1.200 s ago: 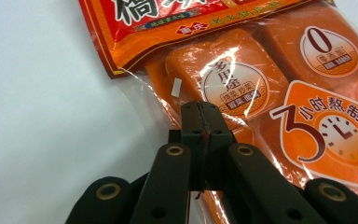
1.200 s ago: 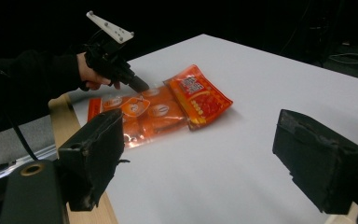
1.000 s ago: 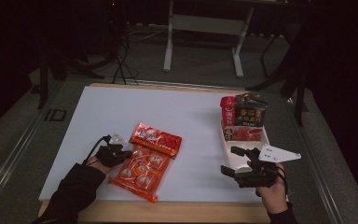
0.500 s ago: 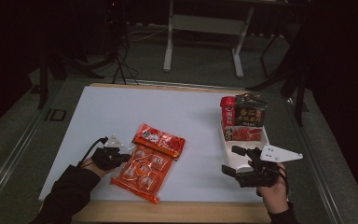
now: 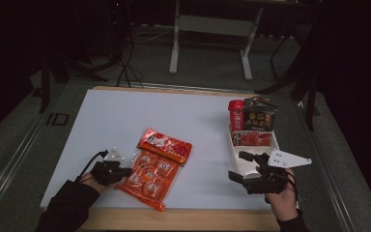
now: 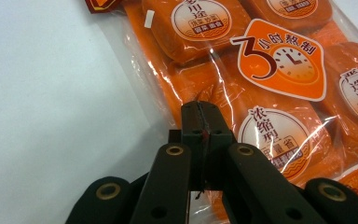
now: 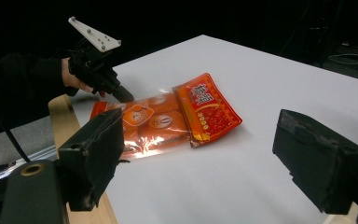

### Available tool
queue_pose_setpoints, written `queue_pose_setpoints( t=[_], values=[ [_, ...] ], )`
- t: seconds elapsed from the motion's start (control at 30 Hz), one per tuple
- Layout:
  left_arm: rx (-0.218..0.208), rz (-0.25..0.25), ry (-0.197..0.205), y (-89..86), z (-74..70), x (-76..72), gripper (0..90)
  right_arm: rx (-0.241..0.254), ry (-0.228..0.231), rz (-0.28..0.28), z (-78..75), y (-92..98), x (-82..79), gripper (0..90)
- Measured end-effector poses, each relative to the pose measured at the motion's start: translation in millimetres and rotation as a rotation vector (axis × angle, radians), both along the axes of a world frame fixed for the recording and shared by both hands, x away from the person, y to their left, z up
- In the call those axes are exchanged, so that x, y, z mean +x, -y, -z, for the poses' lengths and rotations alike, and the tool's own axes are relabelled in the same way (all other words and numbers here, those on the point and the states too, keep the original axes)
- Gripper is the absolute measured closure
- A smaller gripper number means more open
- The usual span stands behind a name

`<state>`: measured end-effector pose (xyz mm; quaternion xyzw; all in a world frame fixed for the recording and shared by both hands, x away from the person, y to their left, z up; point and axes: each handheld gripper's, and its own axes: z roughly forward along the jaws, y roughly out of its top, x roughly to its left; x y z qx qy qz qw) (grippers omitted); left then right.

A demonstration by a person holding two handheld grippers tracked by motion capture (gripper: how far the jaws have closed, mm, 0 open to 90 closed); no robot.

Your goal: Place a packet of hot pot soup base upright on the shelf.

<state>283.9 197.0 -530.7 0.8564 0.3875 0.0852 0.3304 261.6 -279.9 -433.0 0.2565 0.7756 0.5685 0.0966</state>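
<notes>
Nearest the person, the left hand-held gripper is pinching the clear edge of the orange snack bag, its jaws pressed together on the plastic film. The bag is lying flat on the white counter, toward the near left. The right hand-held gripper is hovering wide open near the front right, holding nothing, its jaws pointing across toward the bag. A smaller red packet is resting against the bag's far end, touching or overlapping it. Farther right, a white tray is sitting with red packs in it, and a red canister and a dark packet are standing at its far end. The bag looks gripped but not lifted; carrying it across to the tray appears to be ahead.
</notes>
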Motion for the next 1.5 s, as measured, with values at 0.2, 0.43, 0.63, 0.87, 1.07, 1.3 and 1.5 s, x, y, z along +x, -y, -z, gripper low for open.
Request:
queue_pose_setpoints(
  t=[0.2, 0.43, 0.63, 0.87, 1.07, 1.3, 1.5],
  values=[
    [-0.009, 0.041, -0.008, 18.0, 0.0, -1.4, 90.0, -0.002, -0.002, -0.005, 0.5, -2.1, 0.7, 16.3],
    [-0.035, 0.069, -0.019, 39.2, 1.2, -0.2, 90.0, 0.002, 0.000, -0.003, 0.5, -0.3, 0.0, 16.3],
    [-0.043, 0.085, -0.019, 53.0, 1.5, -1.3, 90.0, 0.003, 0.000, -0.004, 0.4, -0.2, 0.0, 16.3],
    [-0.066, 0.133, -0.022, 74.9, 2.7, -0.2, 90.0, 0.001, 0.001, -0.006, 0.3, -0.8, -0.5, 16.3],
    [-0.086, 0.152, -0.033, 86.1, 3.4, 1.6, 90.0, 0.005, 0.002, -0.006, -0.2, 0.0, -0.6, 16.3],
    [-0.097, 0.177, -0.009, 92.6, 0.2, 3.7, 90.0, -0.005, 0.007, -0.011, -0.1, -2.1, -1.1, 16.3],
    [-0.148, 0.130, 0.038, 84.8, -11.4, 5.0, 79.4, 0.003, 0.009, -0.005, -0.7, 1.2, -1.8, 16.3]
  ],
)
